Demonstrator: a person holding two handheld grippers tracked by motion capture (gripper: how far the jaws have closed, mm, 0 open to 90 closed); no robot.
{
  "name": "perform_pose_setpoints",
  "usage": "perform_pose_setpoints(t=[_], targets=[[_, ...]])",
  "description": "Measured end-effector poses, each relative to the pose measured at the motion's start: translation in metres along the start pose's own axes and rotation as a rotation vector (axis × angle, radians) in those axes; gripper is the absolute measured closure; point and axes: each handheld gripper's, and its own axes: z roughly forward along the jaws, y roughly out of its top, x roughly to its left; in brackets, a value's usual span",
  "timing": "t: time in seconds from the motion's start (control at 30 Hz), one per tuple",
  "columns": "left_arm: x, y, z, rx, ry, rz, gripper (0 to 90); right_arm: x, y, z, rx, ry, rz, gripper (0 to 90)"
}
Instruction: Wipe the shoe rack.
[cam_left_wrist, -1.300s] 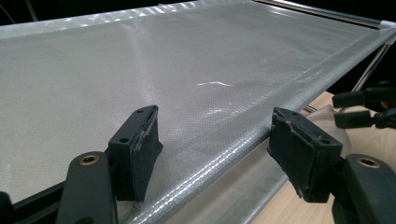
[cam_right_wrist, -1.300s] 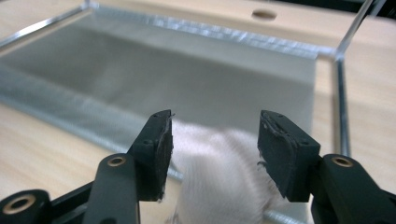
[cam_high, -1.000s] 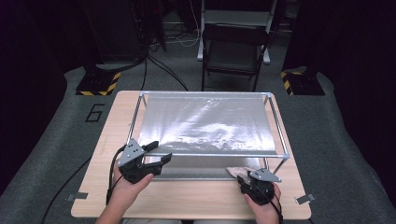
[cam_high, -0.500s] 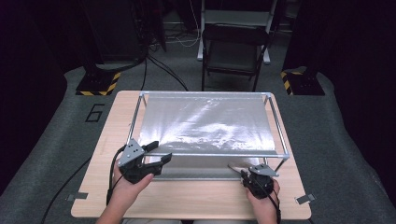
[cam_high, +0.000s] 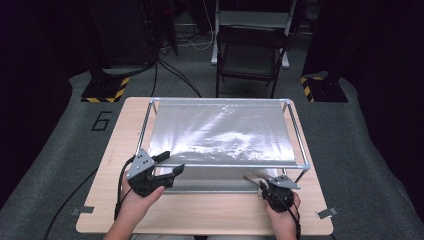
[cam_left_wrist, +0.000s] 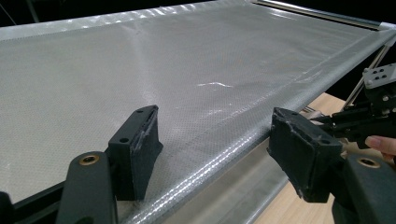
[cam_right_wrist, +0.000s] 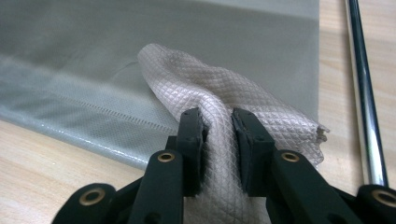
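While the left gripper (cam_high: 167, 165) keeps its place with its jaws spread wide over the near edge of the silvery sheet (cam_high: 220, 132), the right gripper (cam_right_wrist: 217, 135) has just been closing its jaws compared with a second ago, and now they pinch a fold of cloth (cam_right_wrist: 210, 93) between them. The cloth is pale, with a small diamond quilted pattern, bunched upward and wrinkled. It extends beyond the jaw tips, lying on the sheet's lower flap.
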Motion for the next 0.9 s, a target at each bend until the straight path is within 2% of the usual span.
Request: perform_pose_setpoints(t=[0.03,0.1,0.13,0.23,0.33,0.37,0.4,0.43,0.47,0.5,0.53,0.57,0.6,0.67,0.7,0.73,0.77,0.8,0.87,0.9], targets=[[0.000,0.000,0.000,0.000,-0.001,0.002,33.4,-0.001,0.000,0.000,-0.009,0.010,0.067,73.4],[0.000,0.000,0.000,-0.002,0.000,0.003,33.3,-0.005,0.000,-0.001,-0.007,-0.006,0.057,73.4],[0.000,0.000,0.000,-0.003,0.001,0.003,33.3,-0.014,-0.003,-0.004,-0.003,-0.057,0.050,73.4],[0.000,0.000,0.001,-0.004,0.001,0.000,33.3,-0.014,-0.004,-0.004,-0.006,-0.062,0.087,73.2],[0.000,0.000,0.001,-0.003,0.001,-0.001,33.3,-0.009,-0.003,-0.002,-0.008,-0.063,0.074,73.1],[-0.001,0.000,0.001,-0.005,0.001,-0.006,33.3,-0.001,0.000,0.000,-0.010,0.017,0.075,72.9],[-0.001,0.000,0.001,-0.005,0.001,-0.006,33.3,-0.001,0.000,0.000,-0.010,0.017,0.075,72.9],[0.000,0.000,0.001,-0.006,0.001,-0.001,33.3,0.008,0.001,0.002,-0.010,0.026,0.032,72.7],[0.000,0.000,0.000,-0.006,0.001,0.000,33.3,0.007,0.001,0.002,-0.009,0.025,0.001,72.8],[0.000,0.000,0.000,-0.006,0.001,0.002,33.3,0.008,0.001,0.001,-0.007,0.023,0.031,73.2],[0.000,0.000,0.000,-0.005,0.000,0.003,33.4,0.004,0.001,0.001,-0.003,0.022,0.023,73.2],[0.000,0.000,0.000,-0.006,0.000,0.003,33.4,0.000,0.000,0.000,-0.011,0.008,0.047,73.3],[0.000,0.000,0.000,-0.006,0.000,0.003,33.4,0.000,0.000,0.000,-0.011,0.008,0.047,73.3],[0.000,0.000,0.000,-0.006,0.000,0.002,33.4,-0.010,-0.002,-0.002,-0.004,-0.040,0.069,73.4],[0.000,0.000,0.001,-0.007,0.000,0.002,33.4,-0.011,-0.003,-0.002,-0.006,-0.031,0.099,73.4],[0.000,0.000,0.001,-0.007,0.000,0.002,33.4,-0.010,-0.003,-0.001,-0.017,-0.035,0.094,73.3],[-0.001,0.000,0.001,-0.008,0.001,-0.001,33.3,-0.008,-0.003,-0.001,-0.005,-0.043,0.071,73.4],[-0.001,0.000,0.001,-0.008,0.001,-0.001,33.3,-0.008,-0.003,-0.001,-0.005,-0.043,0.071,73.4],[0.000,-0.001,0.001,-0.010,-0.001,-0.001,33.3,-0.002,-0.002,0.000,-0.011,-0.006,0.076,73.4],[0.000,-0.001,0.001,-0.011,-0.001,-0.002,33.3,0.002,-0.001,0.000,-0.006,-0.006,0.032,73.4]])
